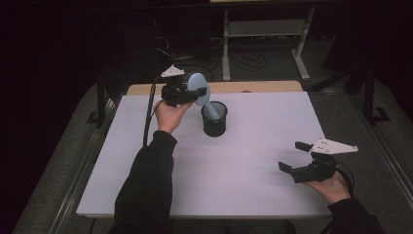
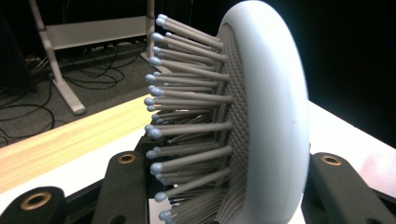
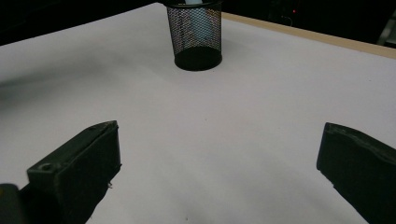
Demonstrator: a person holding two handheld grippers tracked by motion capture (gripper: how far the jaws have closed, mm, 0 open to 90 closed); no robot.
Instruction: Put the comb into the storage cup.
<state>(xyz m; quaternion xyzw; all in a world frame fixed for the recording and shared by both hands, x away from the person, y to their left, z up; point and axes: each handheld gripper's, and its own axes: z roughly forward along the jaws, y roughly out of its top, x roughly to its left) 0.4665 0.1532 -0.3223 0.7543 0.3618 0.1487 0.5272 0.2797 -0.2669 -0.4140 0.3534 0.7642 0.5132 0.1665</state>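
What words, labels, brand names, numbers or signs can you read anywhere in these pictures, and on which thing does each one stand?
None can be read: the pale blue hairbrush, the black mesh cup, the white table sheet and both grippers, left gripper and right gripper, bear no legible print.

obstacle: mesh cup [image 1: 214, 118] mid-table | table [image 1: 253, 161] around: open

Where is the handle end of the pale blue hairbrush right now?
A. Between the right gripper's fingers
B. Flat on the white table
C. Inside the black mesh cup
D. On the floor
C: the hairbrush leans with its handle down in the mesh cup, its head clamped by the left gripper.
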